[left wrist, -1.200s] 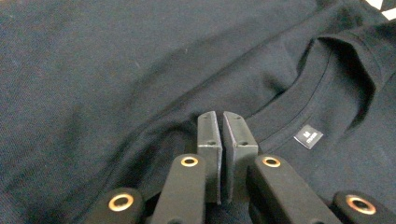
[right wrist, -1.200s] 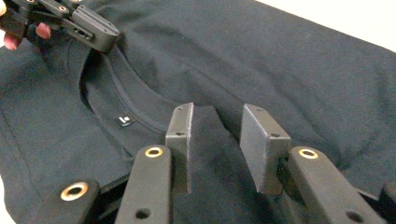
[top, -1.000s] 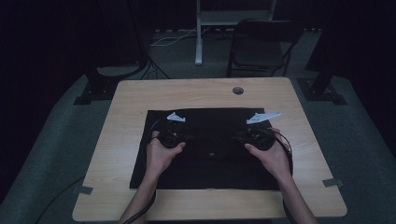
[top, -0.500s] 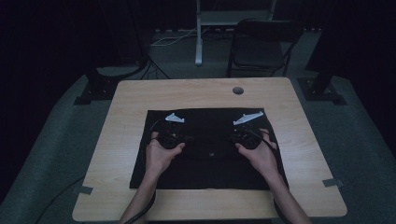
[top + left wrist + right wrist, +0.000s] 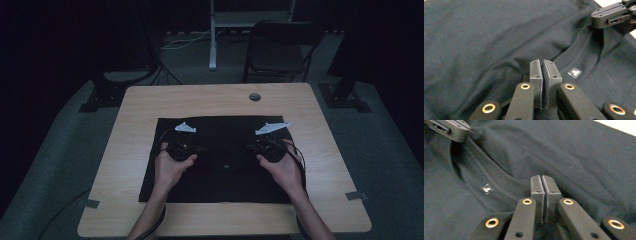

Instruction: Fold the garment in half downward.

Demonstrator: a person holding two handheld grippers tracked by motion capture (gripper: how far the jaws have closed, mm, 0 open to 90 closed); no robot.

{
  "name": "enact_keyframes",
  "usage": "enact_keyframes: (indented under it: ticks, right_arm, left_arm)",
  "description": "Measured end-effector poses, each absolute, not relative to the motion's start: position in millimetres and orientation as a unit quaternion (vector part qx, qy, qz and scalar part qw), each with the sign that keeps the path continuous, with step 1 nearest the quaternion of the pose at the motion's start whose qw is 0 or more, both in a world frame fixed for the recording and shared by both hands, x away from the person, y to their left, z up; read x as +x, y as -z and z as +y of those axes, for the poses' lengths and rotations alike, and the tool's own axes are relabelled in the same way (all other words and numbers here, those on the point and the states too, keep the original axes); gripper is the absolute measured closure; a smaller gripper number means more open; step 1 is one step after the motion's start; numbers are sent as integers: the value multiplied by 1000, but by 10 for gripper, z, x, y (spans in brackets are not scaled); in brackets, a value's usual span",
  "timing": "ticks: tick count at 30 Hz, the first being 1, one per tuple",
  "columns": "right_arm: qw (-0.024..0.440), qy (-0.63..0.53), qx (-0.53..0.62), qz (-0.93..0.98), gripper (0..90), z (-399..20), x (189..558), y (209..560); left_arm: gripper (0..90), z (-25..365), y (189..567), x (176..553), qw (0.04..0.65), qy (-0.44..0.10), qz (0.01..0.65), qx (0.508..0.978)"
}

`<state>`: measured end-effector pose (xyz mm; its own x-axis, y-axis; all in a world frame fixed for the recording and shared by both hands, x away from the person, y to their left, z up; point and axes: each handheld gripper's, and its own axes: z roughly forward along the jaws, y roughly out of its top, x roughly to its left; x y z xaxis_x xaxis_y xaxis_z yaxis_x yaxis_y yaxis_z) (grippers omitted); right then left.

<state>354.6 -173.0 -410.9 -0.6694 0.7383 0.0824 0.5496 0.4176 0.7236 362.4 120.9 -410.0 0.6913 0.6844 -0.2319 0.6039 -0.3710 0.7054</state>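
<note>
A black T-shirt (image 5: 225,135) lies spread flat on the wooden table (image 5: 210,100). Its collar with a small white label (image 5: 574,72) (image 5: 486,188) lies between my two grippers. My left gripper (image 5: 199,149) (image 5: 542,62) is shut, pinching a fold of shirt fabric beside the collar. My right gripper (image 5: 251,148) (image 5: 542,178) has just been closing and now stands shut on the fabric on the collar's other side. Each gripper view also shows the other gripper (image 5: 610,13) (image 5: 449,128) across the collar. Wrinkles in the cloth run toward both pairs of jaws.
A round cable hole (image 5: 254,96) sits in the table's far edge. A dark folding chair (image 5: 280,45) and a white stand (image 5: 214,35) are behind the table. Bits of tape (image 5: 356,195) (image 5: 89,203) mark the near corners. Bare wood borders the shirt all round.
The right hand with its gripper has edged slightly left toward the collar. The left hand has stayed put.
</note>
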Motion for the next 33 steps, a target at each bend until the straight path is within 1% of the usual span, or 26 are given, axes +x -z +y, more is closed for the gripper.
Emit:
enact_keyframes:
  ticks: [8, 12, 18, 24, 26, 33]
  right_arm:
    - [124, -407, 365, 828, 877, -1811, 3169, 4064]
    - [130, -418, 351, 828, 878, -1837, 2996, 4017]
    - [122, -435, 338, 825, 879, -1893, 2789, 3960]
    - [116, -437, 328, 829, 878, -1911, 2642, 4007]
    - [108, -436, 328, 831, 878, -1921, 2621, 4037]
    - [78, -416, 332, 843, 878, -1925, 2583, 4291]
  left_arm:
    - [873, 1283, 4002, 3333, 414, -43, 363, 834]
    - [873, 1331, 3949, 3191, 417, -45, 353, 836]
    - [872, 1365, 3909, 2970, 416, -48, 335, 844]
    - [871, 1373, 3949, 2859, 409, -42, 330, 850]
    - [868, 1371, 3972, 2836, 408, -40, 331, 850]
    - [866, 1343, 4182, 2802, 389, -18, 334, 859]
